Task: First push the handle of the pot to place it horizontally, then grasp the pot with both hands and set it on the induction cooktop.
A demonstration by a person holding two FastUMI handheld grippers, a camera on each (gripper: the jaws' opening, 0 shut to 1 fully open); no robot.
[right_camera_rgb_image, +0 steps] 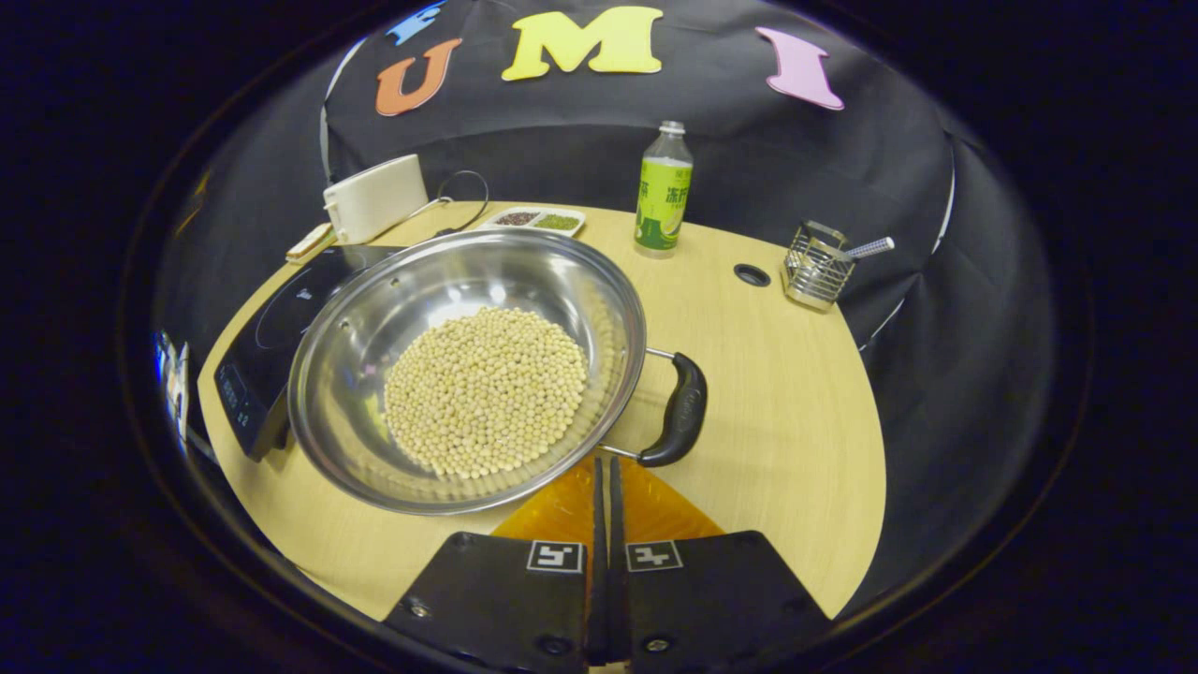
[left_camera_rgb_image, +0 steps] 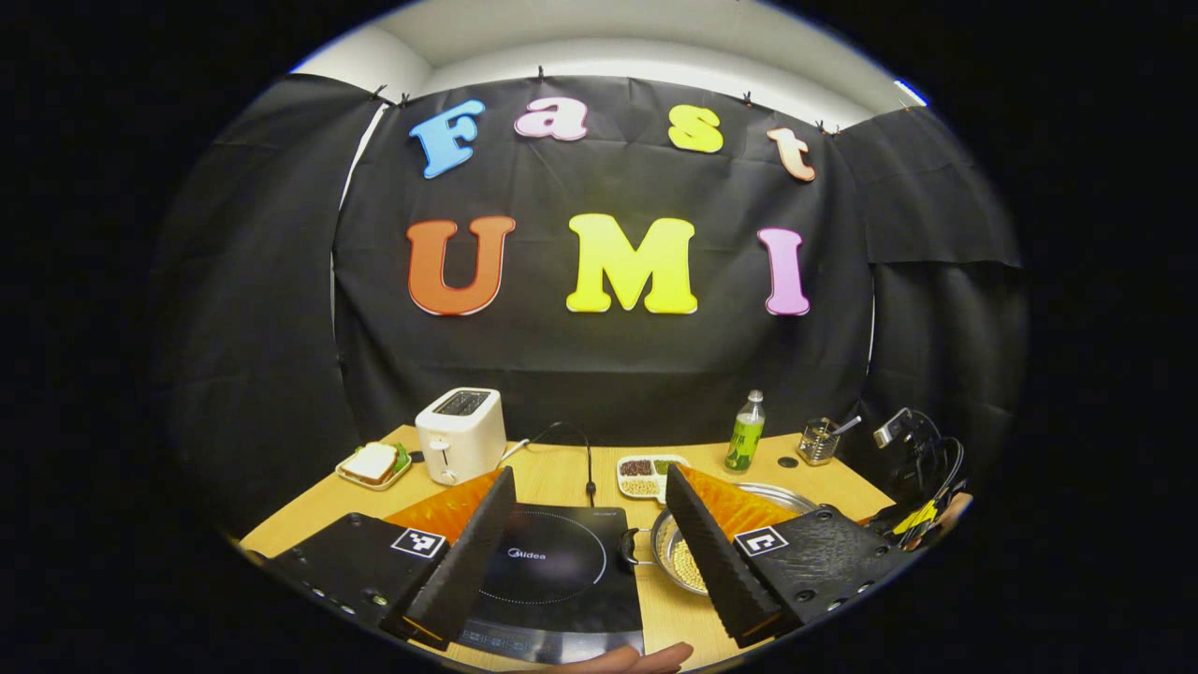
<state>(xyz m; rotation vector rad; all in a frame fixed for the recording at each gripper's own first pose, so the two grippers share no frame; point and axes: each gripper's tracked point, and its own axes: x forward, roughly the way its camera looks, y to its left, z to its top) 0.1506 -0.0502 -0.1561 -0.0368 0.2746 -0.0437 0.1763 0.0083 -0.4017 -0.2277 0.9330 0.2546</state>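
The pot (right_camera_rgb_image: 468, 370) is a wide, shallow bowl of shiny steel with a rolled rim, and it holds a heap of pale round beans (right_camera_rgb_image: 485, 391) spread over its bottom. A dark curved handle (right_camera_rgb_image: 680, 412) sits on two thin wire arms on the side nearer the right gripper's camera. In the left gripper view a second small handle (left_camera_rgb_image: 629, 546) shows on the pot's opposite side, facing the cooktop (left_camera_rgb_image: 552, 580).

The pot stands on the wooden table (right_camera_rgb_image: 786, 393), just beside the black cooktop and overlapping its near edge in the right gripper view.

The right gripper (right_camera_rgb_image: 606, 477) has its fingers pressed together with nothing between them, their tips just short of the pot's rim, close to the dark handle. The left gripper (left_camera_rgb_image: 590, 524) has its fingers spread wide, hovering over the cooktop and the pot's left part.

Behind stand a white toaster (left_camera_rgb_image: 460, 433), a plate with a sandwich (left_camera_rgb_image: 374, 463), a divided tray of beans (left_camera_rgb_image: 646, 475), a green bottle (right_camera_rgb_image: 663, 192) and a wire basket (right_camera_rgb_image: 817, 267) with a utensil in it. A fingertip (left_camera_rgb_image: 646, 657) shows at the bottom edge of the left gripper view.
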